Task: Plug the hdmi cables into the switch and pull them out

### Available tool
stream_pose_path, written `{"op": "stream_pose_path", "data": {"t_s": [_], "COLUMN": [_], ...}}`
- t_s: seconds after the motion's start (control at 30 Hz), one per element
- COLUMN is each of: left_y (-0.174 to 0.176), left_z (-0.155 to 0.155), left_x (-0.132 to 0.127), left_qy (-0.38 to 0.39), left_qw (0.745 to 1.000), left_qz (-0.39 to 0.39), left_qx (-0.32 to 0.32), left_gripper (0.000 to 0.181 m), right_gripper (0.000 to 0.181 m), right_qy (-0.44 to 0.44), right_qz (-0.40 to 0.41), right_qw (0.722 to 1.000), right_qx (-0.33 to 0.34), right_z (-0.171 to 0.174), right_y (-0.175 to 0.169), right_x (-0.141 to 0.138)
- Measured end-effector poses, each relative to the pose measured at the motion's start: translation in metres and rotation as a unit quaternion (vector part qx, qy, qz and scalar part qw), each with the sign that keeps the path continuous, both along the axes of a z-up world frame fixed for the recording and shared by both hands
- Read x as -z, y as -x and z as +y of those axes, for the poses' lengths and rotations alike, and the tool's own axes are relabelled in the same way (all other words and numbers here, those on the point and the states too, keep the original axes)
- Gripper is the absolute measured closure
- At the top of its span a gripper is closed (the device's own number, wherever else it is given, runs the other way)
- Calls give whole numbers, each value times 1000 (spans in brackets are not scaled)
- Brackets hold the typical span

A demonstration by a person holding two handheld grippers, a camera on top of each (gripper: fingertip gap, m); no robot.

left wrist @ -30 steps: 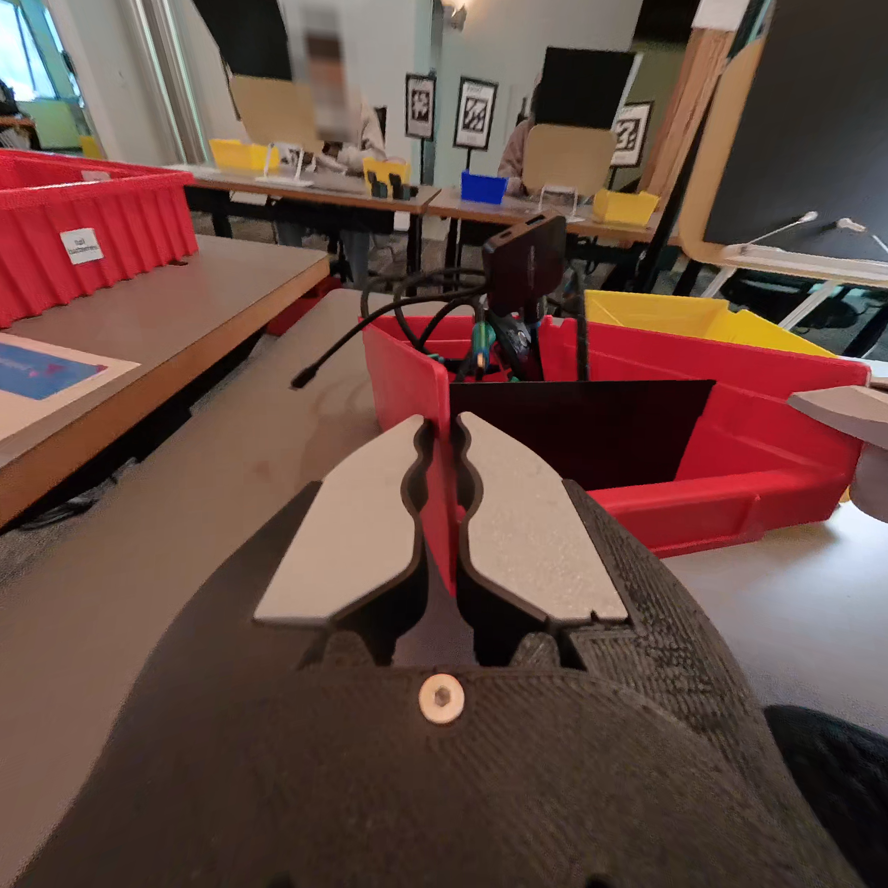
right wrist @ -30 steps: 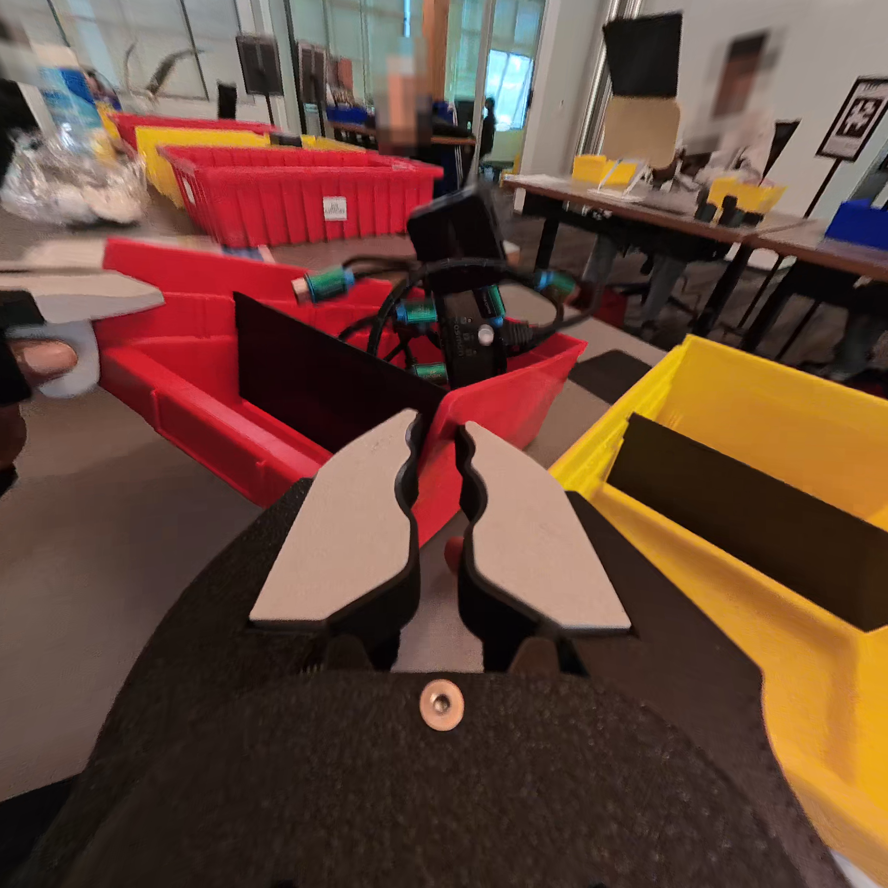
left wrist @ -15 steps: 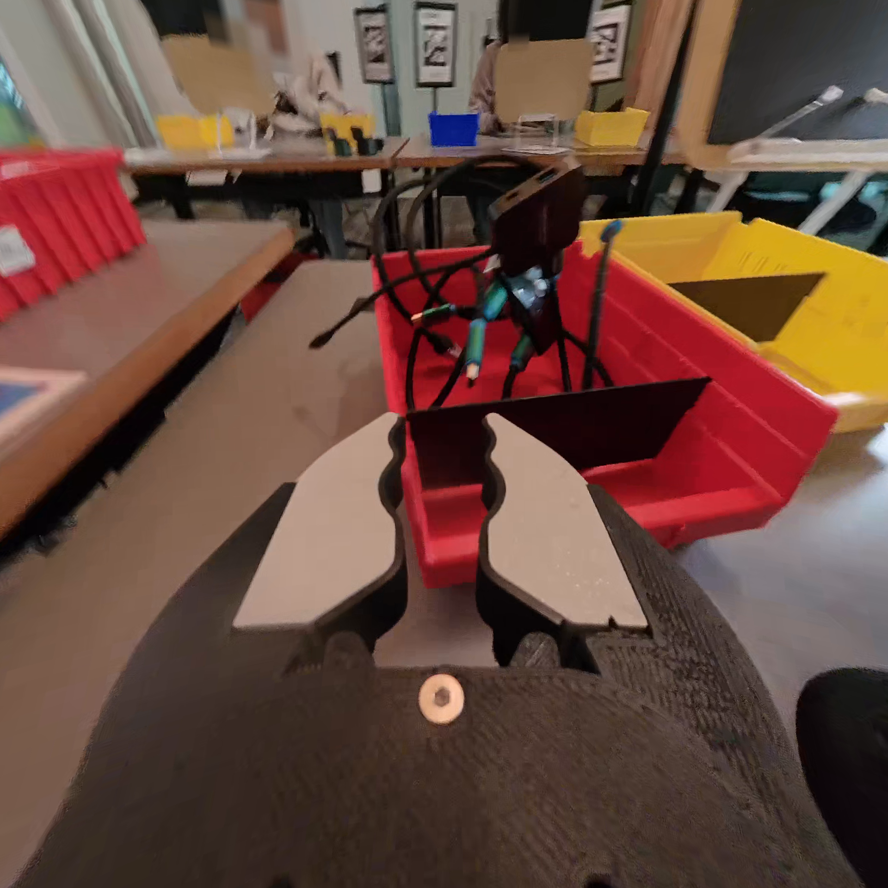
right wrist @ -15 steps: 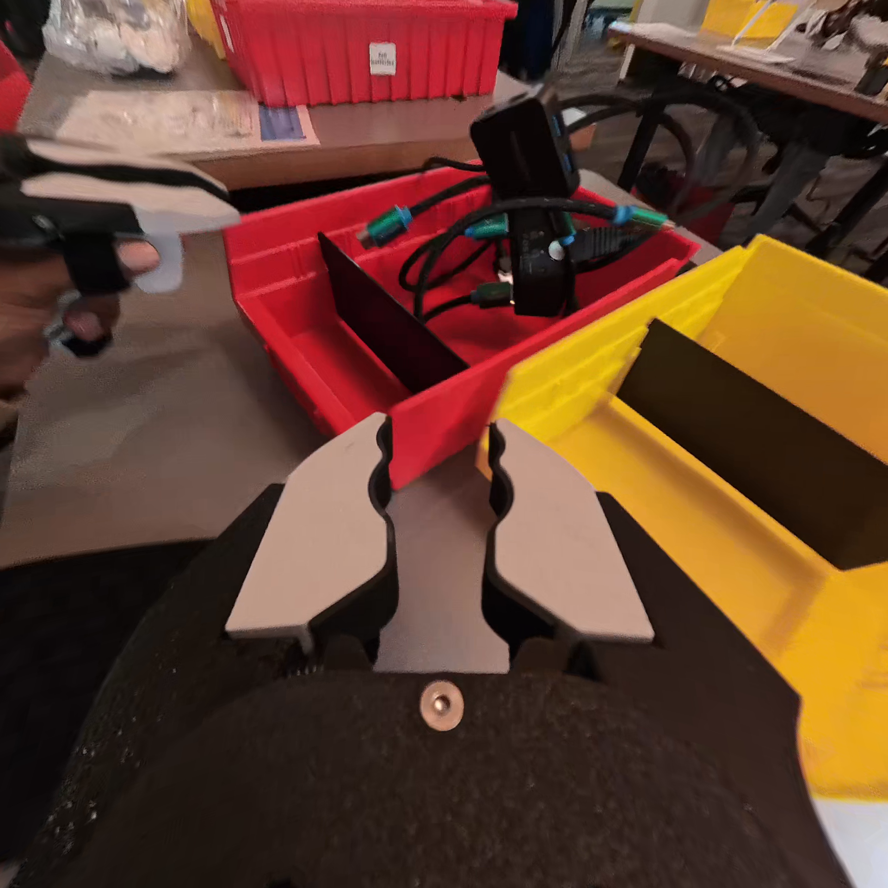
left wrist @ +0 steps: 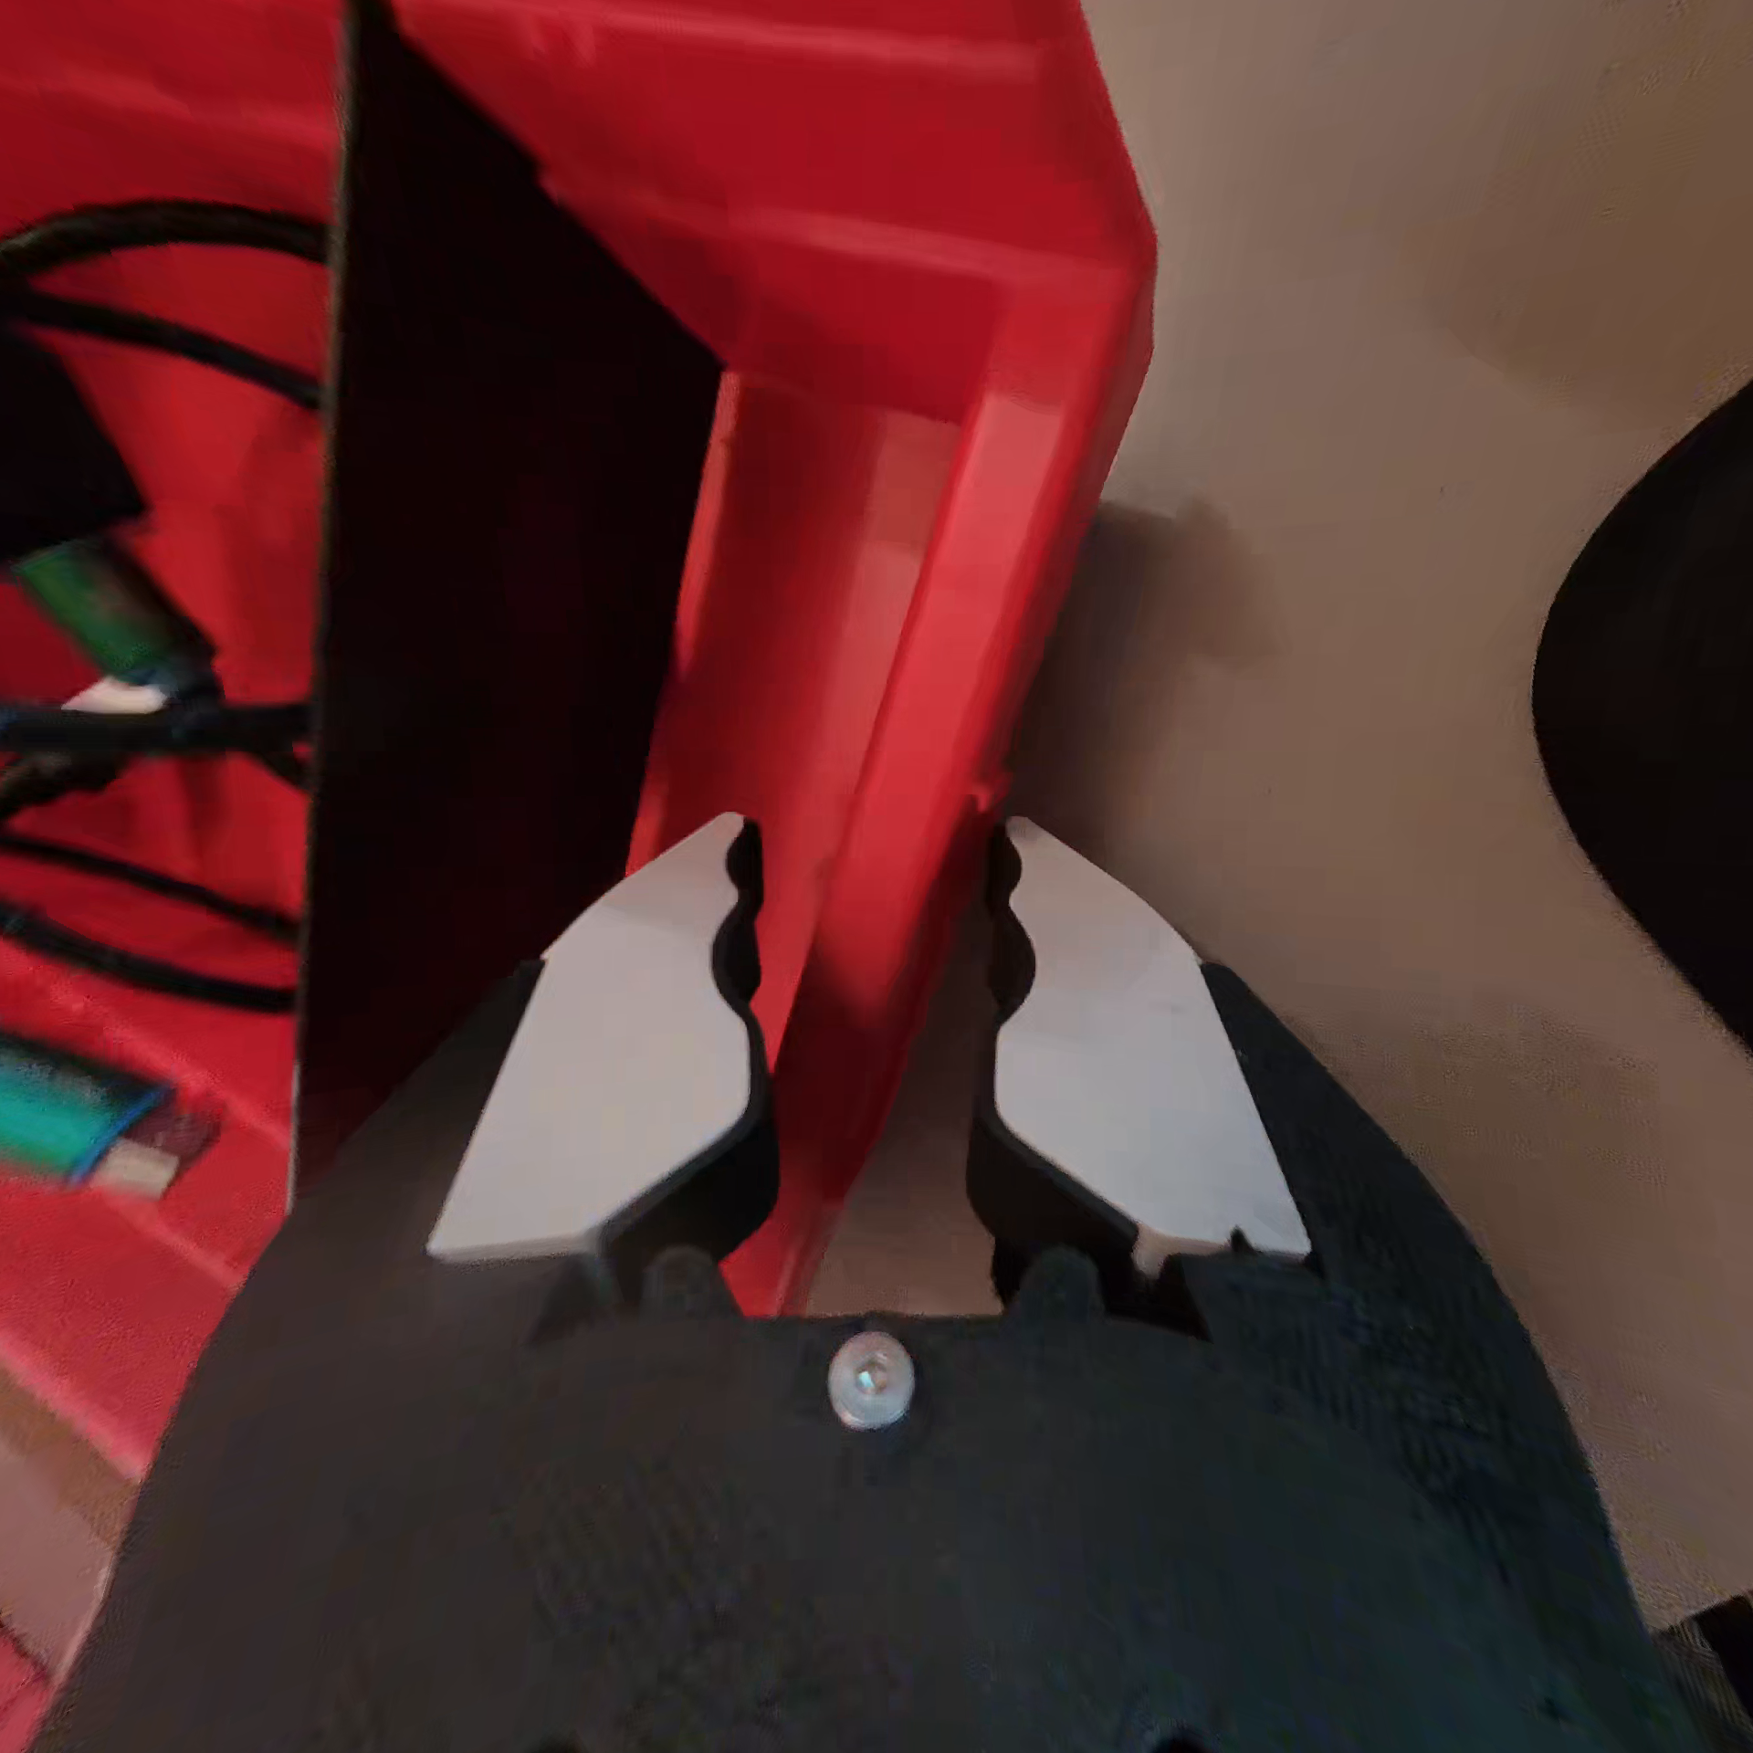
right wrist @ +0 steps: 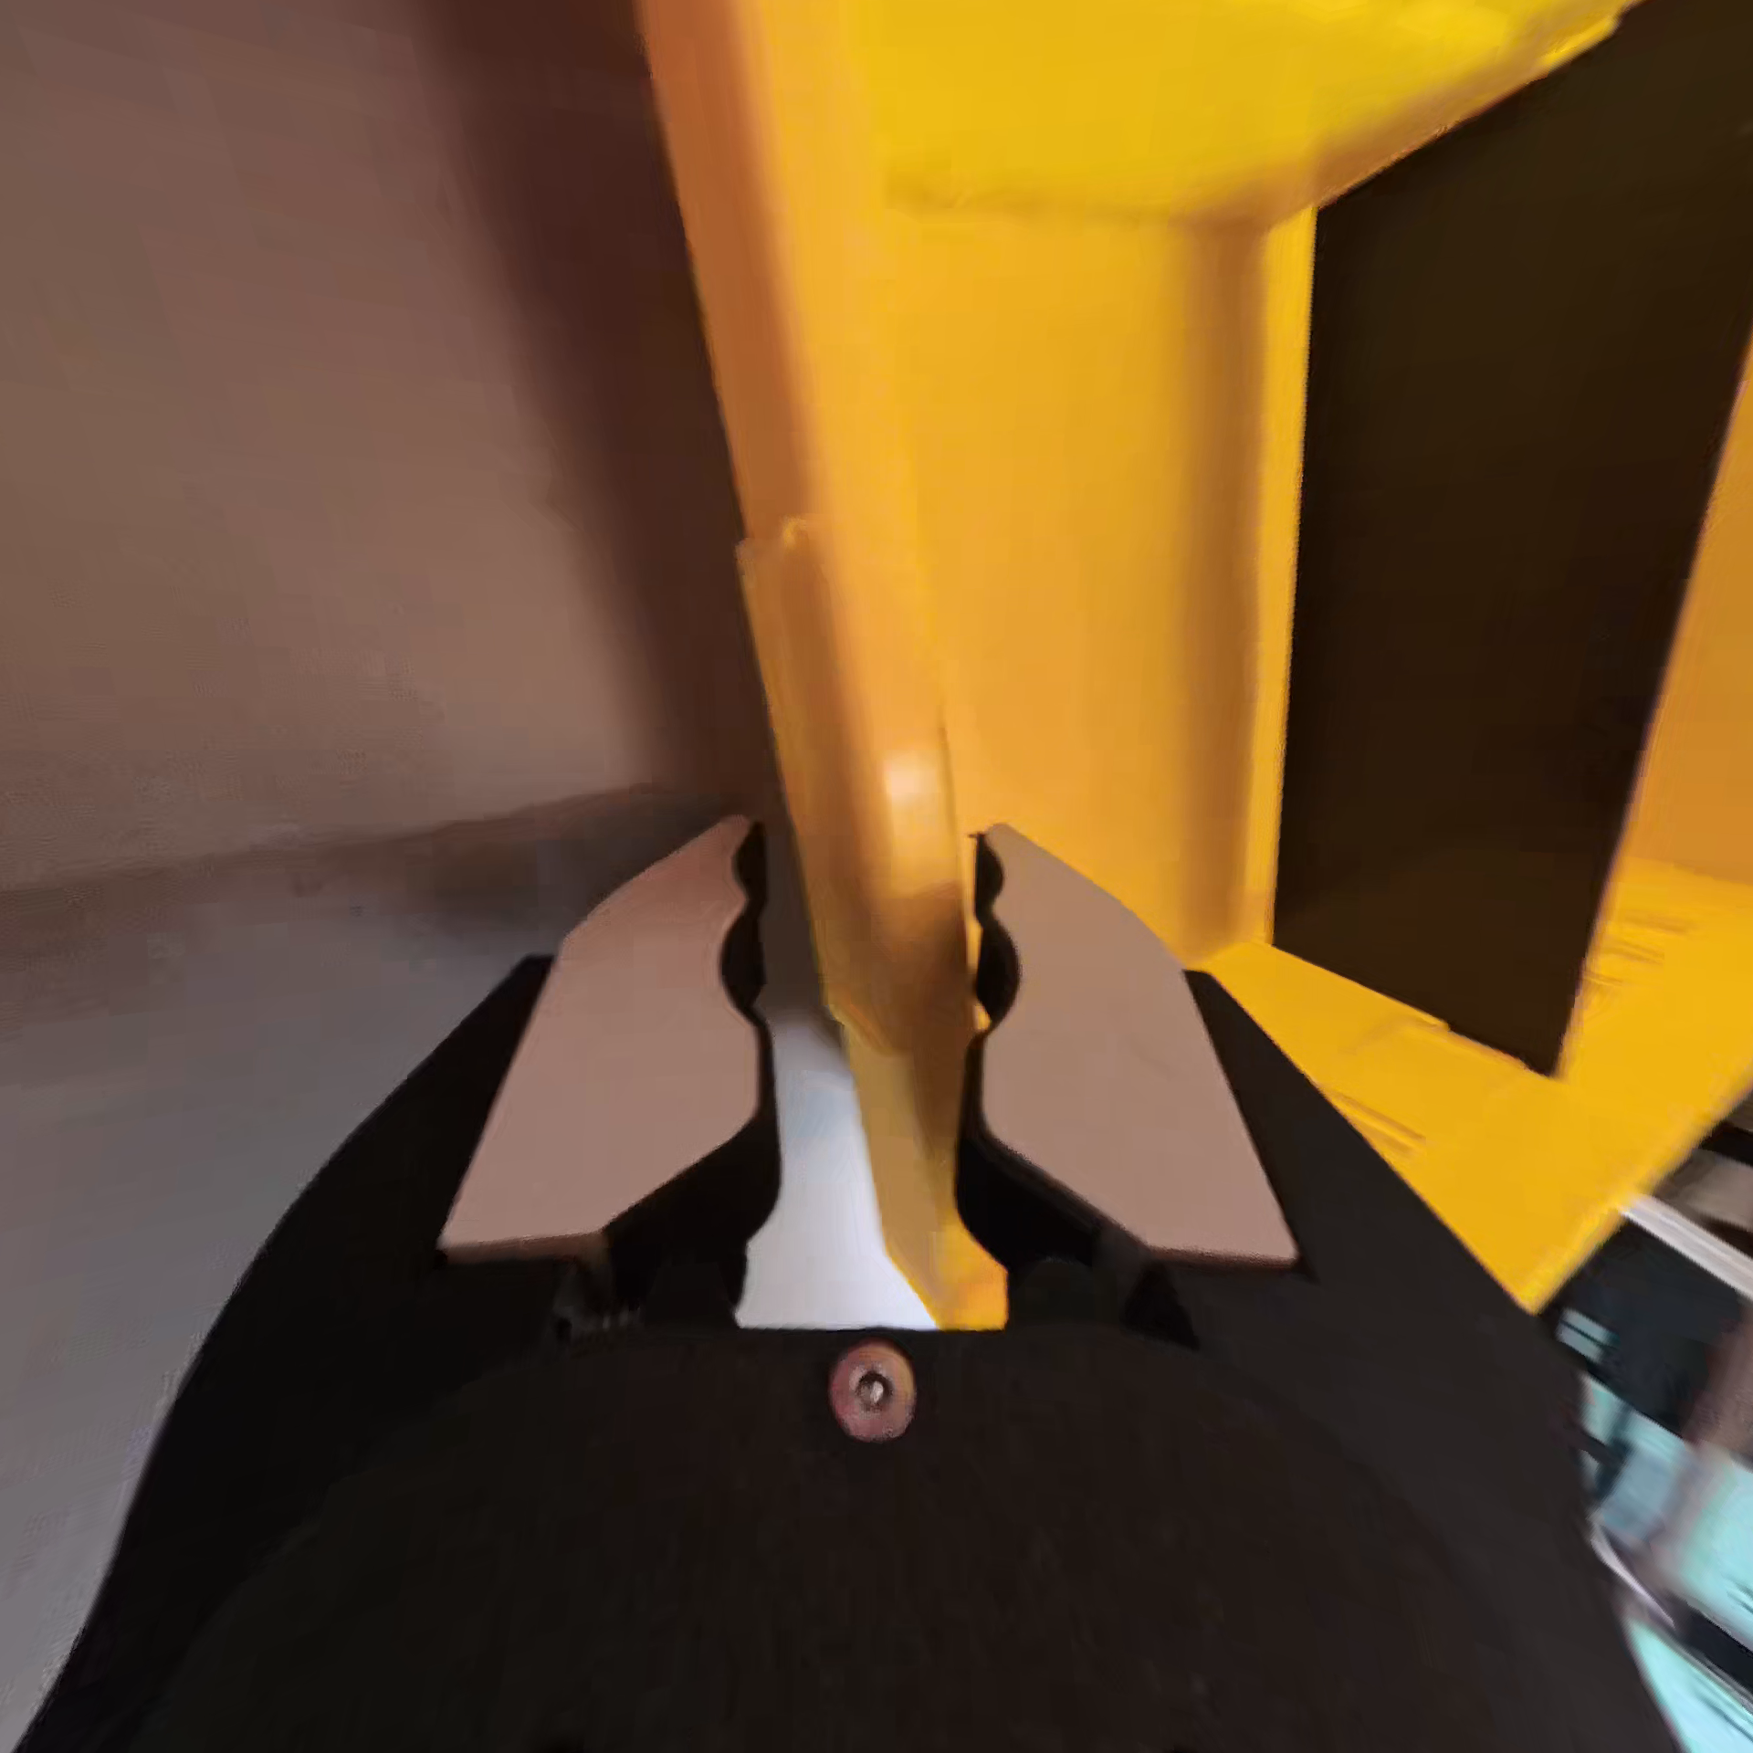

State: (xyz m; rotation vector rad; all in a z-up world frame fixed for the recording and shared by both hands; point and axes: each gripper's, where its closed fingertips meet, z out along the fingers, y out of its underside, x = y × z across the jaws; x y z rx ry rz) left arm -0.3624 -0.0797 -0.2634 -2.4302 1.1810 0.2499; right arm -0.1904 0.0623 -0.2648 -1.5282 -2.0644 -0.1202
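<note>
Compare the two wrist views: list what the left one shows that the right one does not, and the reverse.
Left wrist view only: the red bin, its black divider, and black cables with green-sleeved plugs behind it; the left gripper straddles the bin's wall.

Right wrist view only: the yellow bin with a dark divider; the right gripper straddles its wall.

Both: the tabletop, and jaws open.

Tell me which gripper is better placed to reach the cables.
Left. The left gripper straddles the red plastic bin's wall, with black cables inside; the right gripper straddles the yellow plastic bin's wall.
</note>
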Motion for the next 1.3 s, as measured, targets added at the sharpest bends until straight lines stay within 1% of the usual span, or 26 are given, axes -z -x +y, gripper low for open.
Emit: {"op": "stream_pose_path", "data": {"t_s": [0.03,0.13,0.23,0.33,0.5,0.57,0.63,0.77,0.9,1.03,1.17,1.3], "left_y": [-3,-15,-22,-24,-26,-27,-27,-25,-19,-8,3,7], "left_z": [2,9,13,15,17,20,23,33,48,72,93,103], "left_x": [4,10,10,10,10,10,10,10,10,10,10,10], "left_qy": [15,29,14,2,-12,-15,-15,-18,-20,-26,-27,-27], "left_qw": [1000,999,999,999,998,997,997,998,998,998,998,998], "left_qz": [0,-13,-14,-20,-48,-59,-60,-57,-57,-60,-60,-61], "left_qx": [8,21,33,38,41,39,36,29,21,14,11,11], "left_gripper": [136,144,147,148,149,150,150,150,150,150,150,151], "right_gripper": [149,150,150,151,150,150,150,151,152,152,152,152], "right_qy": [-30,-18,-15,-13,-17,-32,-40,-65,-74,-79,-79,-80], "right_qz": [-3,-3,6,15,37,32,20,-4,-20,-16,-14,-13], "right_qw": [1000,1000,1000,999,994,990,986,979,974,975,973,972], "right_qx": [-11,-6,6,33,104,131,163,195,211,209,215,219], "right_z": [5,-4,-24,-46,-73,-71,-59,-13,42,85,106,109], "right_y": [-2,-17,-54,-107,-210,-250,-284,-330,-354,-359,-355,-354], "right_x": [1,-1,-3,-4,-11,-14,-13,-10,-2,-1,-1,-1]}}
